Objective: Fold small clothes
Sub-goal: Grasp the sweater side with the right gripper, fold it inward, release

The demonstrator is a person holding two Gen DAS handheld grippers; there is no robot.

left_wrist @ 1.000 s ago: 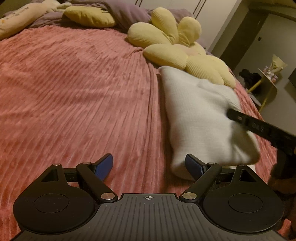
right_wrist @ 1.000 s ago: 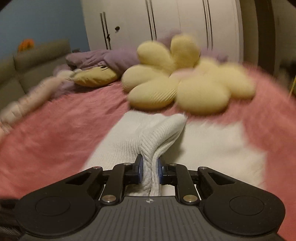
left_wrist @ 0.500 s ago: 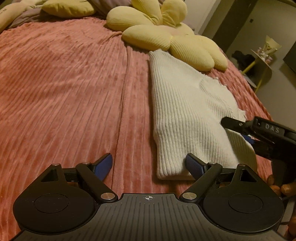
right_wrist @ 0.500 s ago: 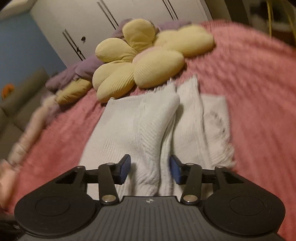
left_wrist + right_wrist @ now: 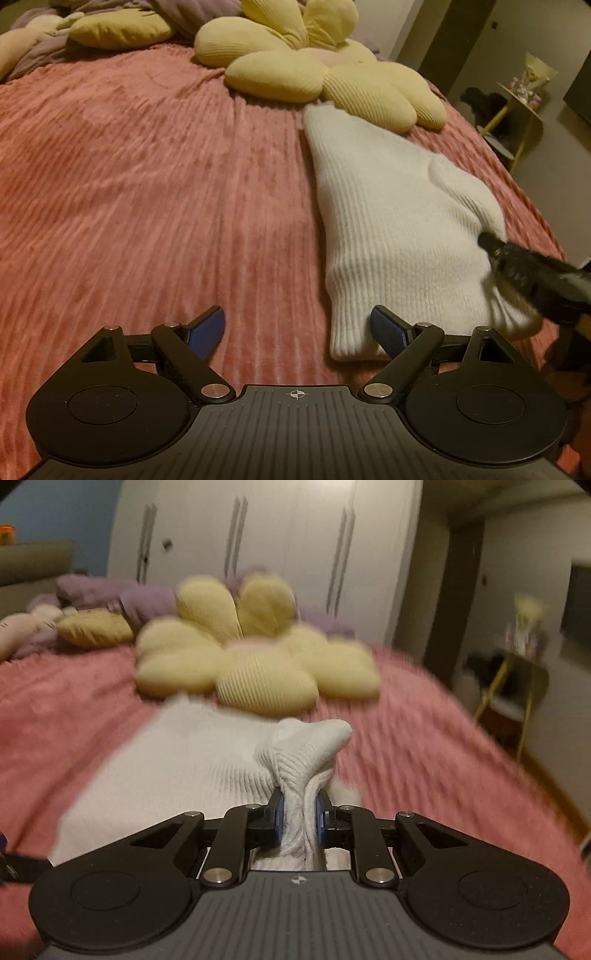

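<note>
A white ribbed knit garment [image 5: 388,221] lies folded lengthwise on the pink bedspread [image 5: 147,184], running from near the flower cushion toward me. My left gripper [image 5: 297,328] is open and empty, low over the bed, its right finger beside the garment's near corner. My right gripper [image 5: 299,814] is shut on a bunched fold of the garment [image 5: 306,749] at its right edge and lifts it a little. The right gripper also shows in the left wrist view [image 5: 532,273] at the garment's right side.
A yellow flower-shaped cushion [image 5: 314,70] lies just beyond the garment. Yellow and purple pillows [image 5: 122,27] lie at the head of the bed. A small yellow side table [image 5: 524,99] stands off the bed's right edge. White wardrobes [image 5: 258,546] stand behind.
My right gripper opened on the garment half a second ago and has now shut again on a fold at its right edge. The left gripper stayed open and shifted slightly.
</note>
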